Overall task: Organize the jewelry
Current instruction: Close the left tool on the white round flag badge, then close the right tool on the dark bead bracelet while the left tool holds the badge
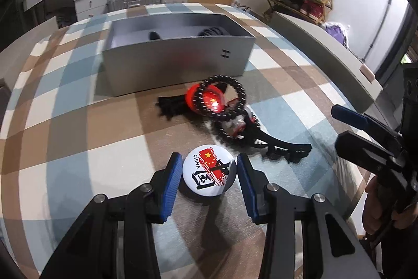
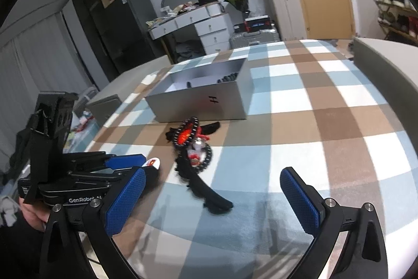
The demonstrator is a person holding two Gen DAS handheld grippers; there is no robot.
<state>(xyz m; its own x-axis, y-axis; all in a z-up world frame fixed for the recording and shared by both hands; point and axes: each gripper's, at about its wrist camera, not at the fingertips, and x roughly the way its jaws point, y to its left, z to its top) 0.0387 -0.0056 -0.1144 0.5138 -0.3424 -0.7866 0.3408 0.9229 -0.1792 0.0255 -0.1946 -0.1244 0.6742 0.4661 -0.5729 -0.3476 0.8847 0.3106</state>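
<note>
nearest in the left wrist view, the left gripper (image 1: 209, 169) has its blue pads spread to either side of a round white badge (image 1: 209, 170) printed with a red flag and "china". the badge lies flat on the checked cloth (image 1: 78, 122), and a sliver of gap shows on each side, so the pads look close but not yet pressing. it is likely light, stiff and glossy, a thin disc that could skid or flip; squeezing across its rim, low against the cloth, seems the sound hold.

the right gripper (image 2: 213, 196) hangs spread wide above the cloth with nothing between its pads, the tail of a black tasselled piece (image 2: 209, 192) lying just ahead of it.

further on sits a tangle: a black bead bracelet (image 1: 235, 96) draped over a shiny red ring (image 1: 206, 98), with more black fringe beside it. the beads should be limp and loose, best pinched on one strand.

beyond that stands the open grey box (image 1: 177, 64), with dark items already inside, though what they are i cannot tell.
</note>
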